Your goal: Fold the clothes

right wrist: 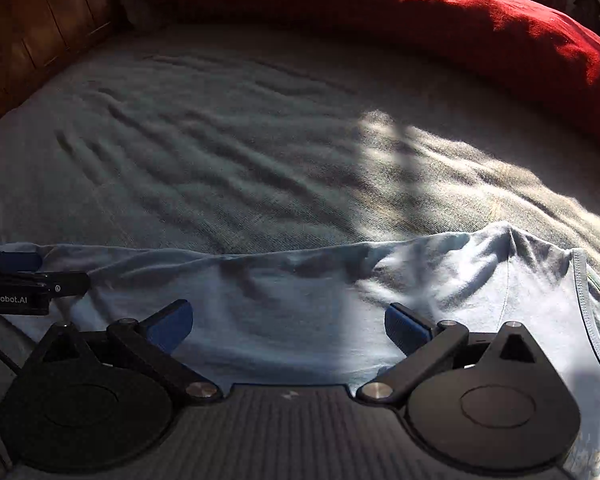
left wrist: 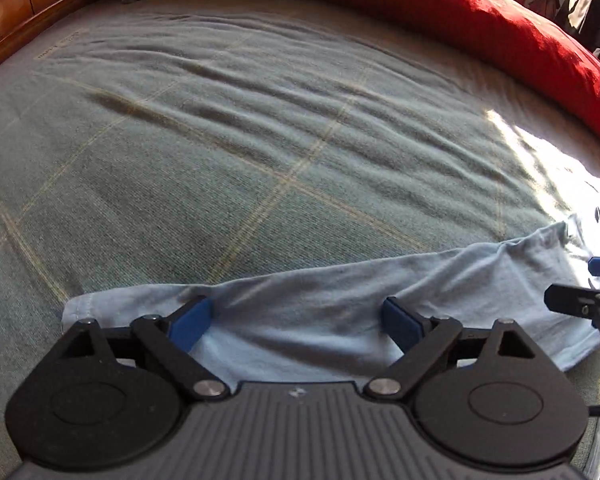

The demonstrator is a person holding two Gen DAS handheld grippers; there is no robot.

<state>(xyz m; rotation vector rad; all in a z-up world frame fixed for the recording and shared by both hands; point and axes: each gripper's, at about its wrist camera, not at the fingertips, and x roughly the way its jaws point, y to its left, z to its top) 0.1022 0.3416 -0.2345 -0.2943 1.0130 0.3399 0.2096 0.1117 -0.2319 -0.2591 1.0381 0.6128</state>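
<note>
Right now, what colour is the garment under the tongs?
Pale blue shirt, plain; clearest in the right wrist view.

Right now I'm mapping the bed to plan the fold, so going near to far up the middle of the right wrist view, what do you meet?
Right gripper, open → light blue garment → wrinkled grey-green blanket → red pillow at the far edge.

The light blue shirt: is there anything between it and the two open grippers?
Nothing visible. The light blue shirt lies directly ahead of the right gripper and the left gripper, both open over it.
</note>
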